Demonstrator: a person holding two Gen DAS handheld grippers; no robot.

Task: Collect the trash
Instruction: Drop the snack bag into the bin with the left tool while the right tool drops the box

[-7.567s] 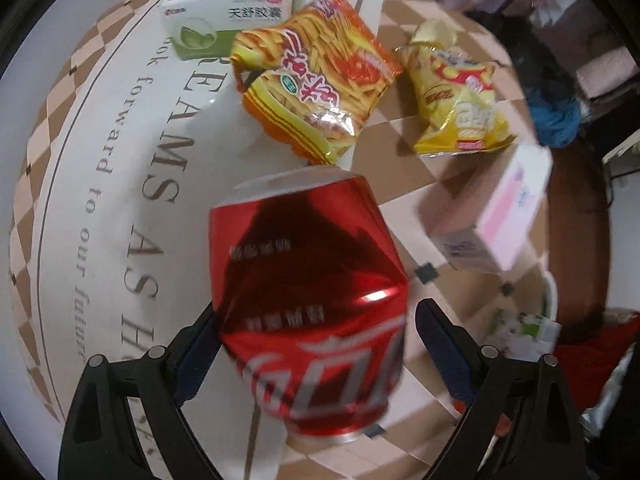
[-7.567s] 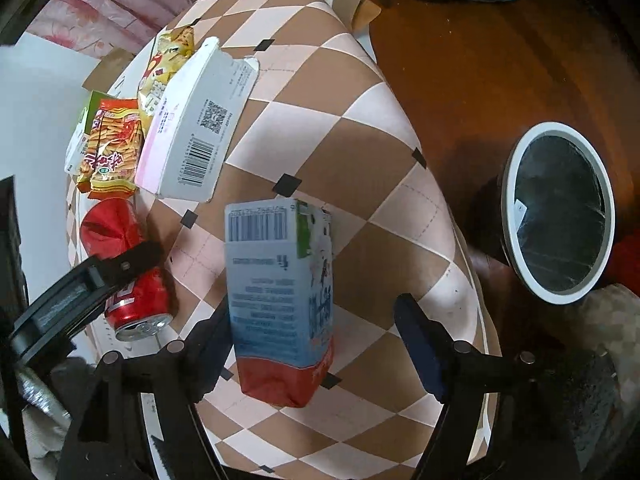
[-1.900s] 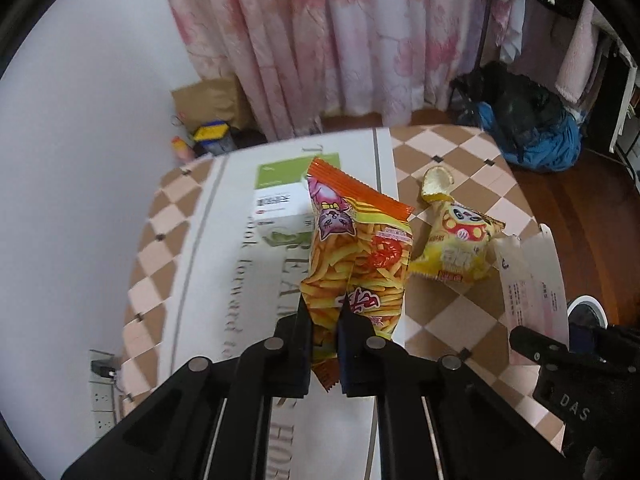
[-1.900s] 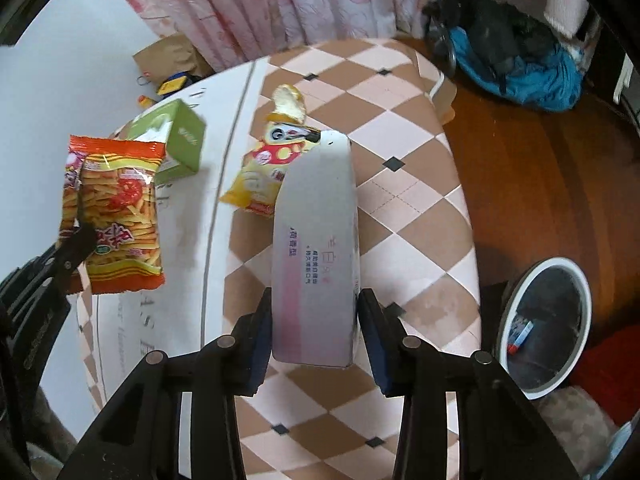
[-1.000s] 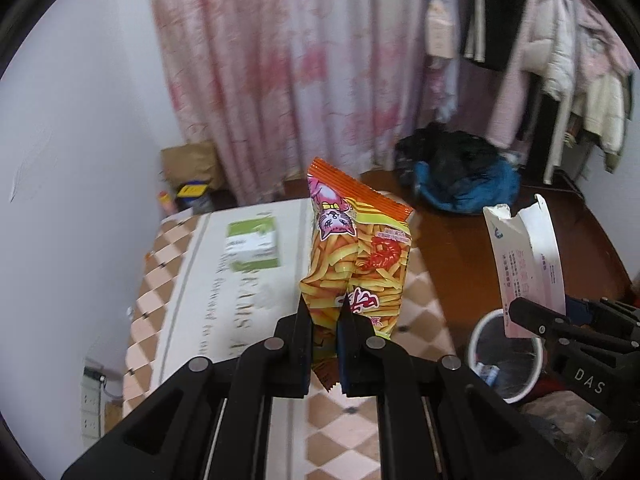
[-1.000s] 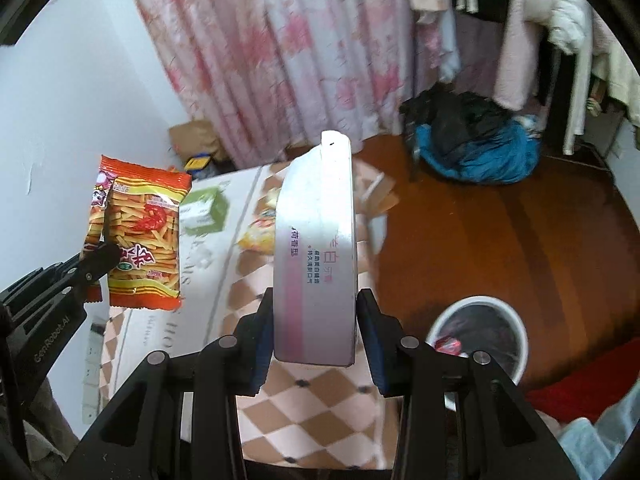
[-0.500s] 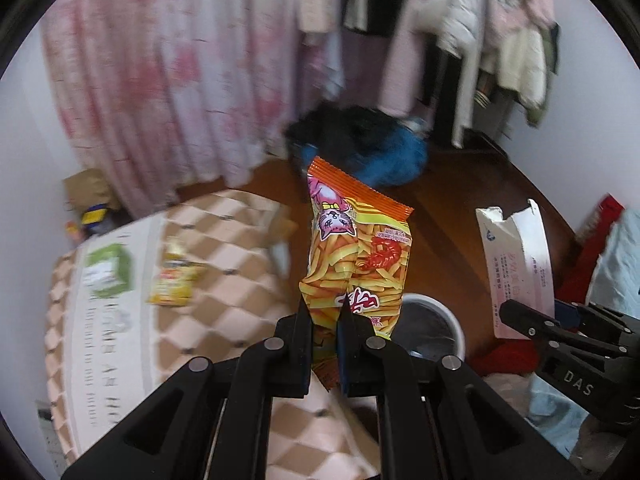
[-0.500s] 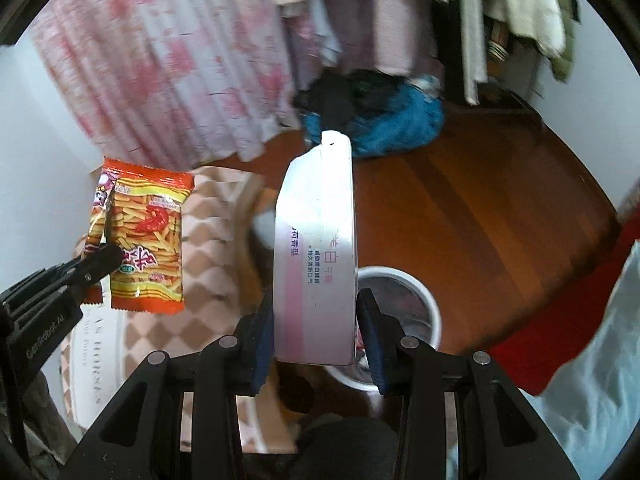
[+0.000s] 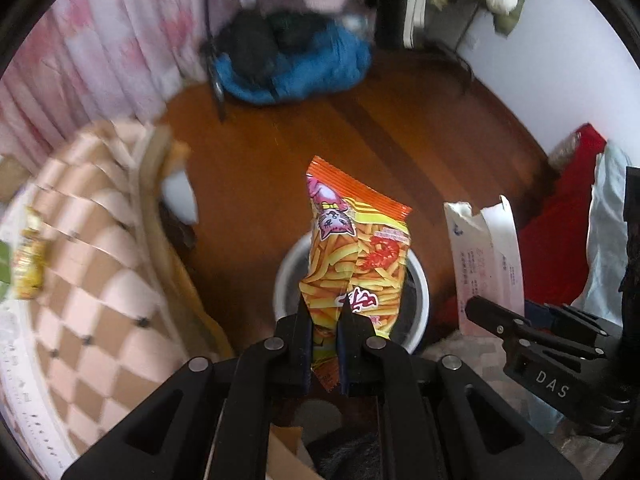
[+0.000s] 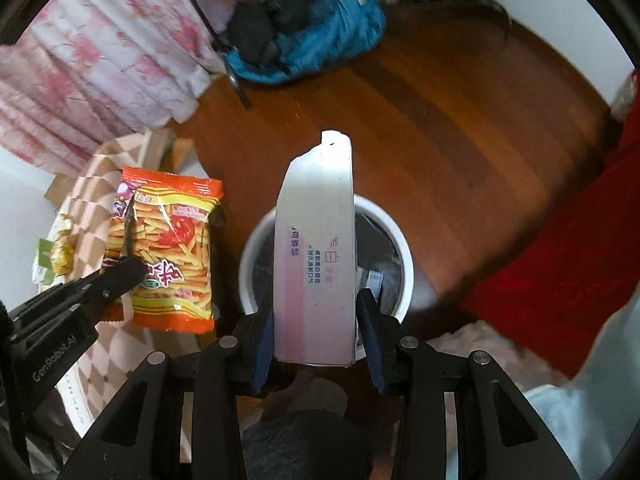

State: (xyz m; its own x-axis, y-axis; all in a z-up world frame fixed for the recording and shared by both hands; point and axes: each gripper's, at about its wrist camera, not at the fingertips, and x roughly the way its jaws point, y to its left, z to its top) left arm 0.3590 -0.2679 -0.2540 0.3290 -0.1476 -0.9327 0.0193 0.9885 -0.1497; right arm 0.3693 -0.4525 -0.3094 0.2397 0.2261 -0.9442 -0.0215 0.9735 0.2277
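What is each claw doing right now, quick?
Left claw: shut on the orange crinkly snack bag.
Right claw: shut on the white-and-pink cardboard box.

Orange snack bag (image 9: 356, 264), pink-white box (image 10: 316, 264), above bin (image 10: 256, 248)

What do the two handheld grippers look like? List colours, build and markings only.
Both are matte black plastic with angular struts and silver screw heads. The left gripper has black fingers and white "GenRobot.AI" lettering on its side. The right gripper has blue pads on its fingers and "DAS" in white.
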